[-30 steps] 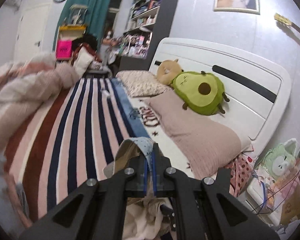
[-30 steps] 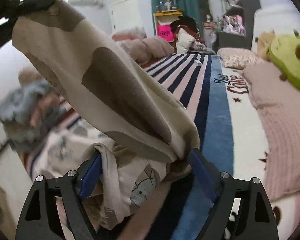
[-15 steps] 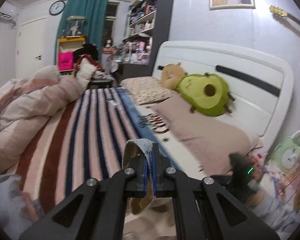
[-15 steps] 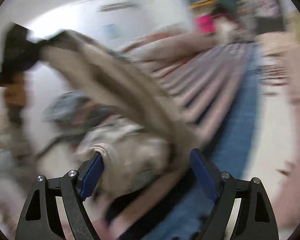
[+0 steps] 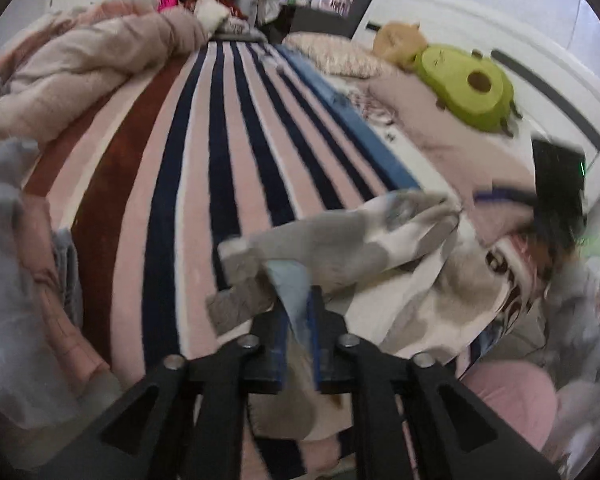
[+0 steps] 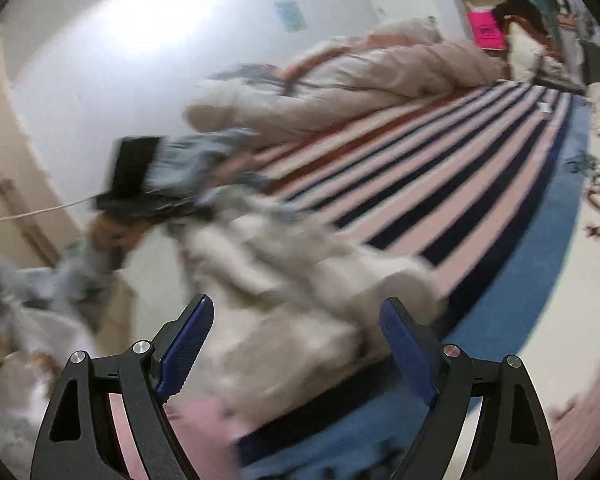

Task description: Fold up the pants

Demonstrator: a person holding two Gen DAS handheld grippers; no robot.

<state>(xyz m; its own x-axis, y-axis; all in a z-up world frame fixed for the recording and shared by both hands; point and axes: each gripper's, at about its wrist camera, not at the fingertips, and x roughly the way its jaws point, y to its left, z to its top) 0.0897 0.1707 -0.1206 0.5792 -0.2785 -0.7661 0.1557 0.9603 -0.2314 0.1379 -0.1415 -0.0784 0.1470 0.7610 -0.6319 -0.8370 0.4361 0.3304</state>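
Pants of cream fabric with grey patches (image 5: 364, 248) lie crumpled at lower centre of my frame on the striped pink-and-navy bed cover (image 5: 204, 152); my left claw (image 5: 298, 332) pinches their edge. My right claw (image 6: 296, 344) is spread wide above them. Beyond, upper right, sits a green avocado plush (image 5: 466, 88).

The pants (image 5: 364, 240) lay crumpled at the near edge of the striped blanket (image 5: 204, 152), their cloth caught between the left gripper's (image 5: 299, 332) fingers. A heaped duvet (image 5: 100, 56) sat to the blanket's left, and an avocado plush (image 5: 466, 88) to its right, before the headboard (image 5: 540, 60).
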